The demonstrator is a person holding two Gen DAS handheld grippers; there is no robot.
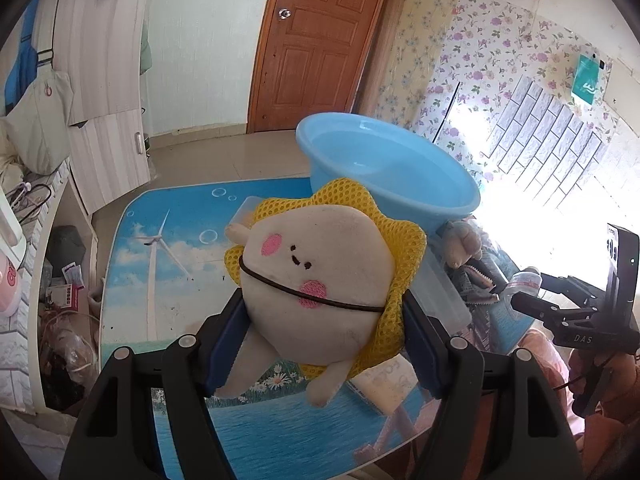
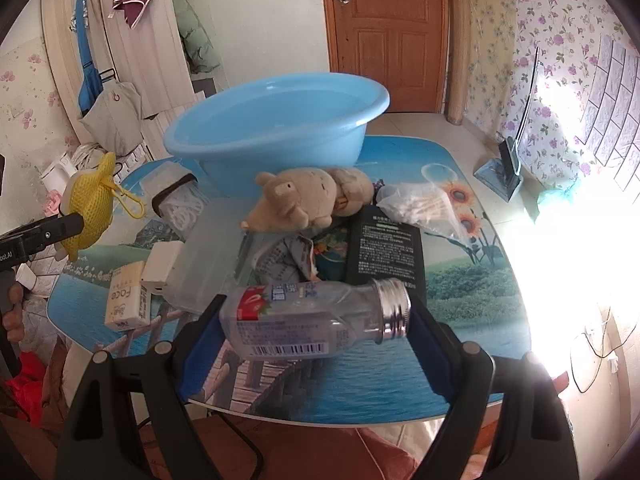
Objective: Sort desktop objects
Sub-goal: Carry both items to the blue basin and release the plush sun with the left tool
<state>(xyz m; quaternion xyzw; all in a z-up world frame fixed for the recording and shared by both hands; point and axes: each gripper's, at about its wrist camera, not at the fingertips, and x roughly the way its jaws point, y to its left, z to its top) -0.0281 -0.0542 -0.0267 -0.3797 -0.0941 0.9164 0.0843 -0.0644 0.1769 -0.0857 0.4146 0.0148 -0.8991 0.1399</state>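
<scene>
My left gripper [image 1: 324, 308] is shut on a cream plush toy [image 1: 316, 280] with pink cheeks and a yellow mesh back, held off the table. In the right wrist view the same toy [image 2: 90, 204] hangs at the far left. My right gripper [image 2: 316, 314] is shut on a clear plastic bottle [image 2: 304, 320] with a silver screw top, lying crosswise between the pads above the table's front edge. The left wrist view has that bottle [image 1: 524, 280] at its right side. A light blue basin [image 2: 276, 120] stands at the back of the picture-printed table [image 2: 460, 280].
In front of the basin lie a beige plush pig [image 2: 296, 200], a black box [image 2: 384, 248], a bag of cotton swabs [image 2: 420, 204] and crumpled paper. At the left are a clear plastic box [image 2: 208, 256], a white box [image 2: 160, 264] and a tissue pack [image 2: 126, 300].
</scene>
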